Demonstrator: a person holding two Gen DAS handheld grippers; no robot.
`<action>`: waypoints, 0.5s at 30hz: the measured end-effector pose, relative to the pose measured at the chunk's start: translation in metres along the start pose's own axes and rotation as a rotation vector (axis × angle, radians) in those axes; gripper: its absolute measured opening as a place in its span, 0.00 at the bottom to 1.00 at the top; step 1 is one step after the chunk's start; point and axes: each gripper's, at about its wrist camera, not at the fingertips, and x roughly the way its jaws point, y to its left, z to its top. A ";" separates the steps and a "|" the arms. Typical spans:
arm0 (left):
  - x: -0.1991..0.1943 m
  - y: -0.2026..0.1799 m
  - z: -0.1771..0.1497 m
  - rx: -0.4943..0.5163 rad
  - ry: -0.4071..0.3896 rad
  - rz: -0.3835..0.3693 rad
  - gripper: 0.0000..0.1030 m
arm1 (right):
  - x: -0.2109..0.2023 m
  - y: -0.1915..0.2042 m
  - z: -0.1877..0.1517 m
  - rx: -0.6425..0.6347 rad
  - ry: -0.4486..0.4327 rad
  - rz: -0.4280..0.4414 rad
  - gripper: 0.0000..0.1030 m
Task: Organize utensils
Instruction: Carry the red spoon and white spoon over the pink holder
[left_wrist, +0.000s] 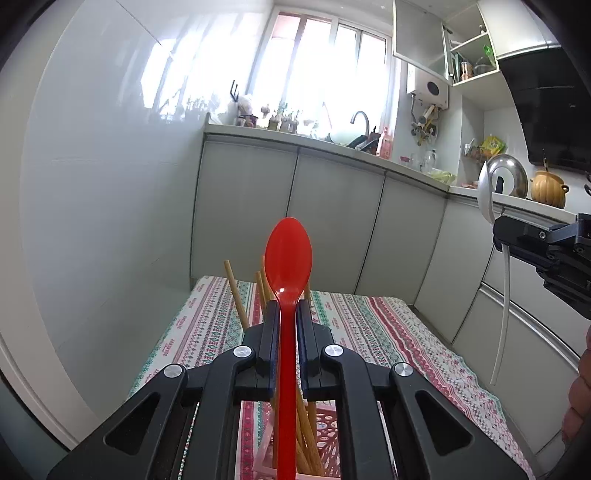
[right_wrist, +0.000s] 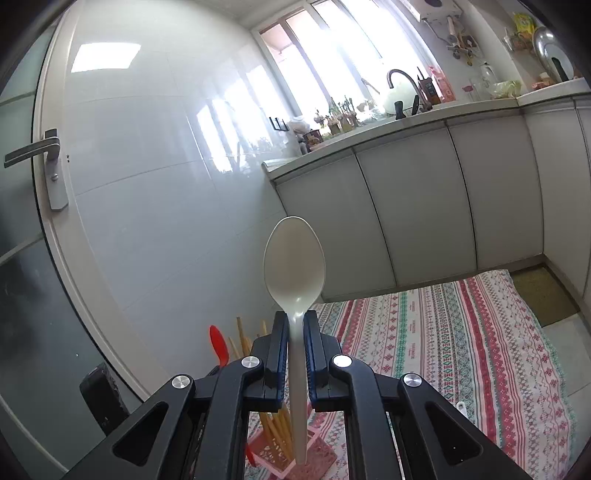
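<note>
surface: patterned tablecloth (right_wrist: 424, 350) | on it: pink utensil basket (right_wrist: 317, 454) holding chopsticks (right_wrist: 277, 428)

Left gripper (left_wrist: 287, 314) and right gripper (right_wrist: 295, 325) are both clamped tight, pointing slightly downward.

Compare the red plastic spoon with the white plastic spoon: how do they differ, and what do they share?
Colour: the red plastic spoon is glossy bright red; the white plastic spoon is pale and matte.
Holder: the left claw grips the red one, the right claw the white one.
Shared: both are clamped by the handle, bowl upward.

Home kitchen, tap (left_wrist: 360, 120), cabinets (left_wrist: 332, 218), range hood (left_wrist: 546, 107)
</note>
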 end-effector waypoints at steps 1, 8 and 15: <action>0.001 0.002 -0.001 0.000 -0.001 0.001 0.09 | 0.001 0.000 -0.001 0.002 0.000 0.002 0.09; 0.000 0.011 0.000 -0.070 -0.039 -0.011 0.09 | 0.008 -0.002 -0.005 0.017 -0.004 0.015 0.09; 0.006 0.019 0.004 -0.169 -0.117 -0.005 0.09 | 0.015 -0.008 -0.013 0.019 0.010 0.010 0.09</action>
